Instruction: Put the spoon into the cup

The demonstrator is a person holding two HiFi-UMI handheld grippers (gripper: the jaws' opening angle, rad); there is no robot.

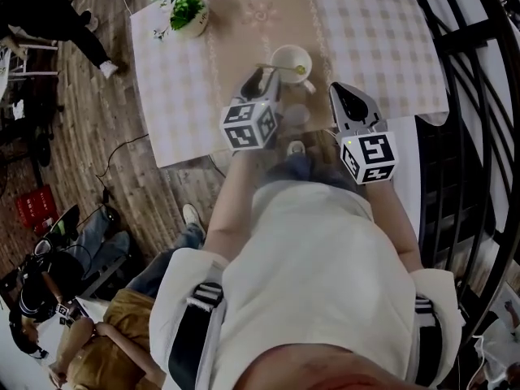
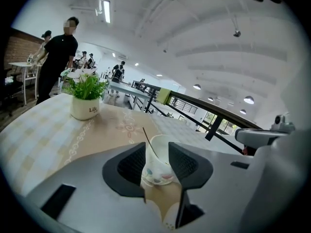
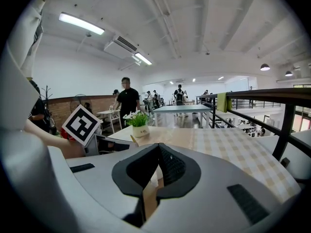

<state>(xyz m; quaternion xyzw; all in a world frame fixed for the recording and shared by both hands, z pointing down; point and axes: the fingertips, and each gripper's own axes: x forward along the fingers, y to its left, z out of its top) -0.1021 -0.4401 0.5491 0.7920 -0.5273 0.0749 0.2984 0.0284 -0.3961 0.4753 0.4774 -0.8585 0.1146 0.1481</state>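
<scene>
A white cup [image 1: 291,62] with a pastel print stands on the beige runner of the table. The thin spoon [image 1: 278,68] rests inside it, its handle leaning out to the left. In the left gripper view the cup [image 2: 159,168] shows in the gap between the jaws, with the spoon handle [image 2: 148,139] rising above its rim. My left gripper [image 1: 264,77] is open just left of the cup, and its pads [image 2: 132,165] do not touch it. My right gripper [image 1: 342,92] hovers to the cup's right with its jaws together and nothing in them [image 3: 158,149].
A potted plant [image 1: 188,10] stands at the table's far left corner [image 2: 86,106]. A small round thing [image 1: 296,116] lies on the checked tablecloth [image 1: 382,31] near the front edge. A black railing [image 1: 475,96] runs along the right. People stand and sit to the left [image 2: 57,57].
</scene>
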